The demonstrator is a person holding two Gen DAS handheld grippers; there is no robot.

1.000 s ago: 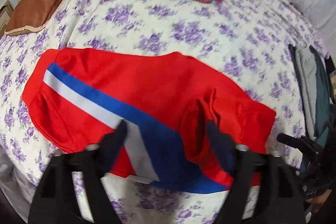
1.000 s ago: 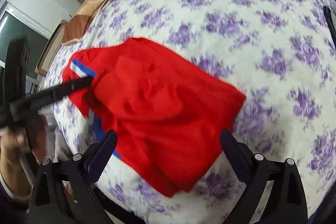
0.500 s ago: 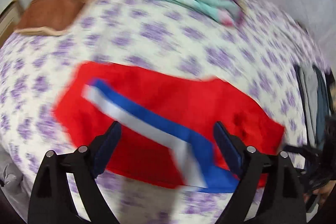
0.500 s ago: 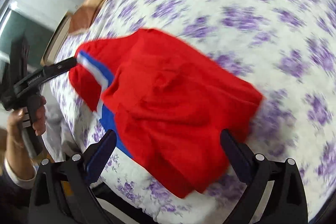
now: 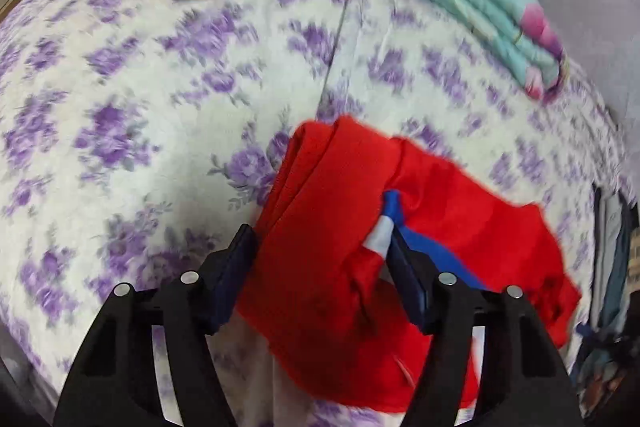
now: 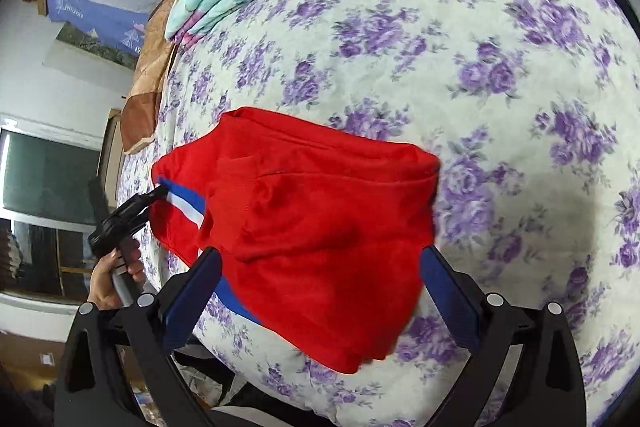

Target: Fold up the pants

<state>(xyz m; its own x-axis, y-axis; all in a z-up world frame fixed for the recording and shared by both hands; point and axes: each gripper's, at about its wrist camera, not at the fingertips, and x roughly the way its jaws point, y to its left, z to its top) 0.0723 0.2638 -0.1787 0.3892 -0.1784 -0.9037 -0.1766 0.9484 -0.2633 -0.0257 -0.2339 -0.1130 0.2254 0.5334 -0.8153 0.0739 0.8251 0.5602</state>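
- The red pants [image 6: 320,219] lie bunched, partly folded, near the bed's [image 6: 500,47] front edge.
- The left claw [image 5: 320,259] has just been closing, its jaws around the striped end.
- The right claw [image 6: 320,287] hangs wide open, empty.
- Next, likely: lay that end flat.

Left wrist view's smeared w/ motion blur: bed sheet [image 5: 132,131] flowers soft. Red pants [image 5: 320,235] cover part of the left hand-held gripper [image 5: 320,259]; near hem cut off by bottom edge. Dark stuff [image 5: 612,247] far right: can't tell what.
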